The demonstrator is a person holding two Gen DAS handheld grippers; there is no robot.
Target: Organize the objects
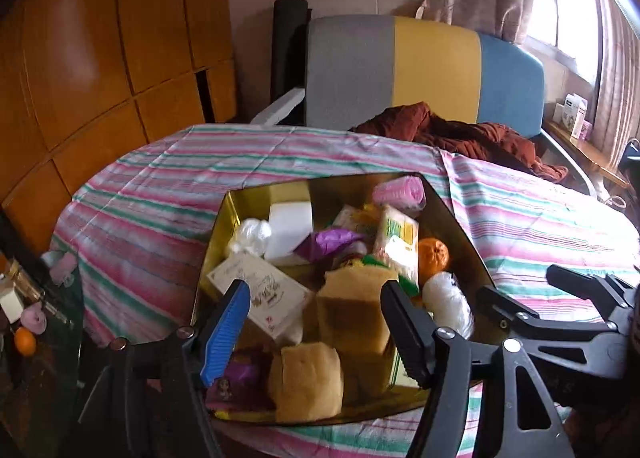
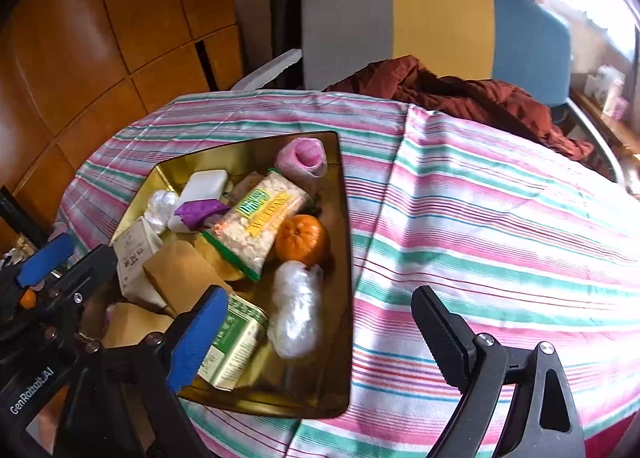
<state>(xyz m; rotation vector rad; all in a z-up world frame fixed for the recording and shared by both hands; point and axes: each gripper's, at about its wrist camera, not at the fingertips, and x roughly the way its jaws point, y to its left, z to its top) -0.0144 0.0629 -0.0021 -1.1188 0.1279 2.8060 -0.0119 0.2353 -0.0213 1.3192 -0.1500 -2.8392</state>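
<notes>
Hovering above gold tray (image 2: 344, 258) on striped counter (image 2: 500, 217): left hand-held gripper (image 1: 316, 322) gaping wide, gripping nothing, over tan sponges (image 1: 352, 310) at tray's near end. Right hand-held gripper (image 2: 320, 322) likewise spread wide, empty, straddling tray's right rim. Lying inside tray: orange (image 2: 302, 238), snack packet (image 2: 256, 217), pink roll (image 2: 302, 155), green tin (image 2: 236, 342).
</notes>
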